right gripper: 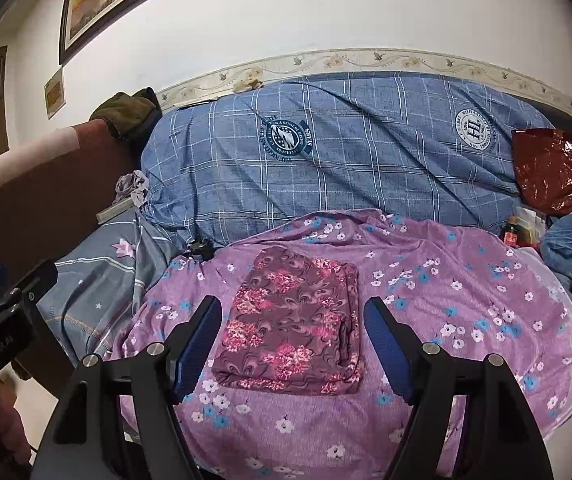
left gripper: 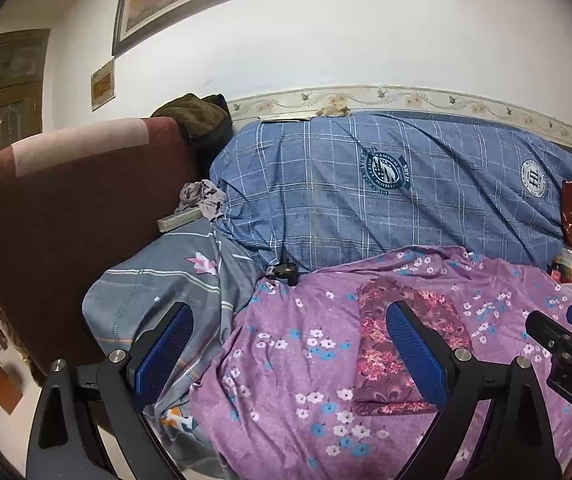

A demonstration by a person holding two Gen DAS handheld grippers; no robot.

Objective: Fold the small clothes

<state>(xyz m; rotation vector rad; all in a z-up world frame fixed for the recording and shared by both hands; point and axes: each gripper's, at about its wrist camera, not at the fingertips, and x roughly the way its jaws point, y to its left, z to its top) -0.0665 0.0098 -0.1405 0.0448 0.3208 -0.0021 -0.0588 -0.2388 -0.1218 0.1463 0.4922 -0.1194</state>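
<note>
Two open claws, one folded cloth on the bed, nothing held.

Biggest thing here is the blue checked quilt (right gripper: 346,152) heaped along the wall, then the purple flowered sheet (right gripper: 466,320) spread in front of it. On that sheet sits the maroon flowered cloth (right gripper: 290,320), already a neat rectangle, long side running away from the cameras toward the quilt. The right claw (right gripper: 292,344) is spread wide and lined up dead on it, cloth showing between its fingers, a bit beyond the tips I reckon. The left claw (left gripper: 290,352), also gaping and empty, sits off to the cloth's left, so the cloth (left gripper: 402,344) lies behind its right finger. Right is nearer.
</note>
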